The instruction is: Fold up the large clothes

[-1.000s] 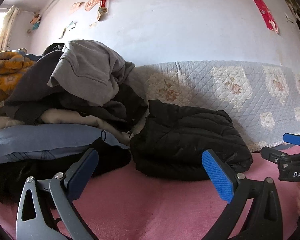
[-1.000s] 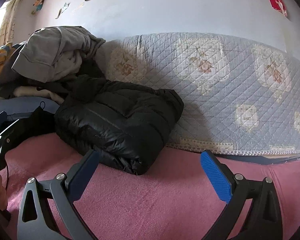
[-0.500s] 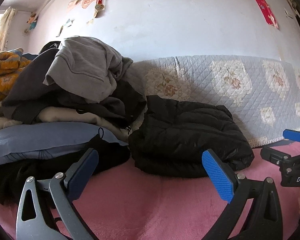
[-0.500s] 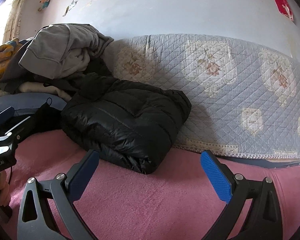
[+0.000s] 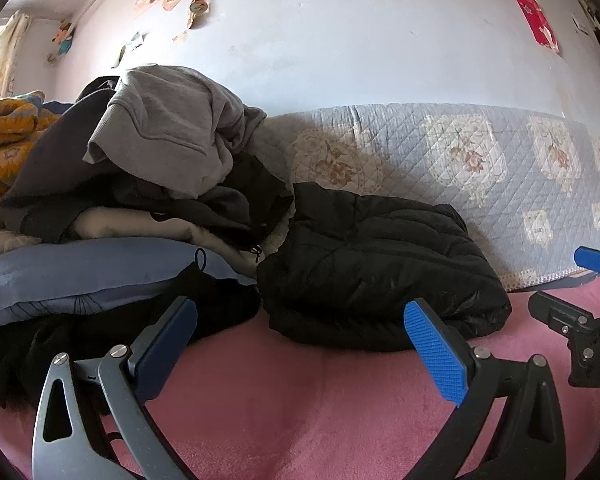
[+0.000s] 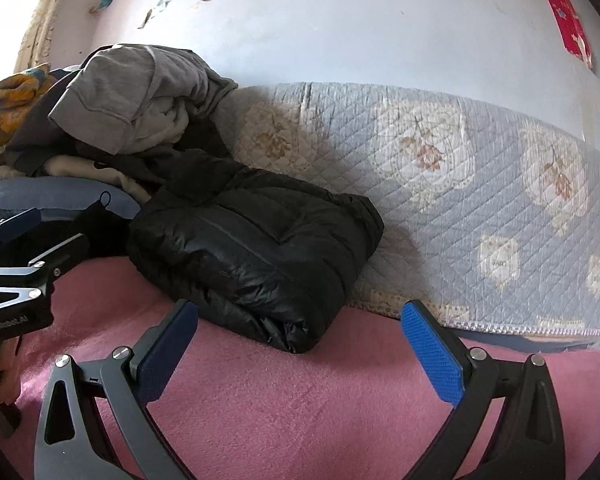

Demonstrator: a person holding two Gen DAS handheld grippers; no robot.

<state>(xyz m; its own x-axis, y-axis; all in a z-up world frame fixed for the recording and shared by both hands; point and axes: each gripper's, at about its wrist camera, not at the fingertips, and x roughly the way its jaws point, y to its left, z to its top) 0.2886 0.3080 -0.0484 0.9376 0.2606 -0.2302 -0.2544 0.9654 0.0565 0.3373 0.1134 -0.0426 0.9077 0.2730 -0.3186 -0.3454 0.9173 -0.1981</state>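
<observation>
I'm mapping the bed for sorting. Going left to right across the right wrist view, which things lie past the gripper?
Orange patterned blanket → grey hoodie atop the clothes pile → folded black puffer jacket → quilted floral cover against the wall.

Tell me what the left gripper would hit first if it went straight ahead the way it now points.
Most likely the folded black puffer jacket, which lies dead ahead on the pink blanket between the open fingers of the left gripper. Depth is unclear; a slightly lower line might brush the blanket first.
</observation>
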